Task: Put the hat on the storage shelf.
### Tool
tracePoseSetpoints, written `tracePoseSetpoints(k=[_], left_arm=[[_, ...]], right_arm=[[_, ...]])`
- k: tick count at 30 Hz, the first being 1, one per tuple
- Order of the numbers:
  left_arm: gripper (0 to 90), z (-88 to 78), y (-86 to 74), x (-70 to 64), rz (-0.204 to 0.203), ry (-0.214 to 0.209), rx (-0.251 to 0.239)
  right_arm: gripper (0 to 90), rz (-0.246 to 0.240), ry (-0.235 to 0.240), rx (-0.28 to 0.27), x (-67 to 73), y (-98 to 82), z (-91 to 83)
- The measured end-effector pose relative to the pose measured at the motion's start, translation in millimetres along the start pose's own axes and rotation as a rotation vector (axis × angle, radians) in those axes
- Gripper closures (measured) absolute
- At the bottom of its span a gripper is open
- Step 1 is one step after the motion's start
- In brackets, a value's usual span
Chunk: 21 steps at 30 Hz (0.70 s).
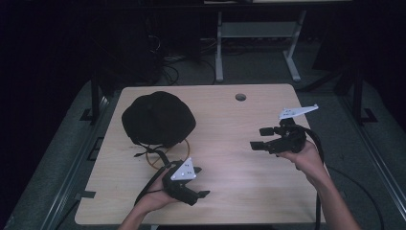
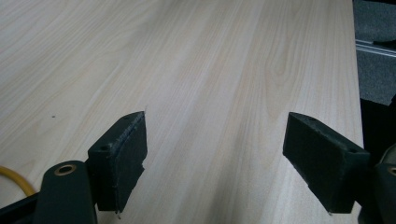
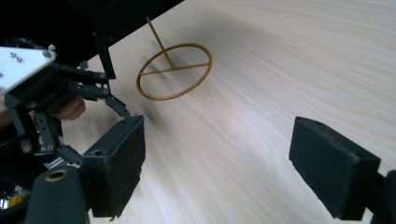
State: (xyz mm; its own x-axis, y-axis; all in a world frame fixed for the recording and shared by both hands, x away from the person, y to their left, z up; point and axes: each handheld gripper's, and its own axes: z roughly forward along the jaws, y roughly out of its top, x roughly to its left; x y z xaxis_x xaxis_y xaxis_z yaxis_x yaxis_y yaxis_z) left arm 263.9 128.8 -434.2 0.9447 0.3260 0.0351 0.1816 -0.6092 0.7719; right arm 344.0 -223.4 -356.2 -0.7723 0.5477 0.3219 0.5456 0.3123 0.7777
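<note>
A black hat (image 1: 158, 119) rests on a stand at the table's left, and the stand's yellow ring base (image 1: 167, 153) peeks out below it. My left gripper (image 1: 201, 182) is just in front of the ring, held in a hand, open over bare wood (image 2: 224, 158). My right gripper (image 1: 258, 138) hovers at the right side of the table, pointing left, also open (image 3: 219, 168). In the right gripper view the ring base (image 3: 173, 71) lies ahead with its thin upright rod, the hat (image 3: 126, 14) above it, and the left gripper (image 3: 46, 102) at the left.
The light wooden table (image 1: 239, 191) has a round cable hole (image 1: 241, 97) near its far edge. A white desk frame (image 1: 220, 48) and cables stand on the floor behind. A sliver of the yellow ring (image 2: 14, 177) shows beside my left jaw.
</note>
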Motion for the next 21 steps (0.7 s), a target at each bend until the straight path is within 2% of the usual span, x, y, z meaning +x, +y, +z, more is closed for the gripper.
tracePoseSetpoints(k=[21], left_arm=[[21.8,1.0,-0.9,1.2,-0.019,0.018,0.003]], right_arm=[[18.1,0.054,0.003,-0.014,-7.0,-47.3,-13.9]])
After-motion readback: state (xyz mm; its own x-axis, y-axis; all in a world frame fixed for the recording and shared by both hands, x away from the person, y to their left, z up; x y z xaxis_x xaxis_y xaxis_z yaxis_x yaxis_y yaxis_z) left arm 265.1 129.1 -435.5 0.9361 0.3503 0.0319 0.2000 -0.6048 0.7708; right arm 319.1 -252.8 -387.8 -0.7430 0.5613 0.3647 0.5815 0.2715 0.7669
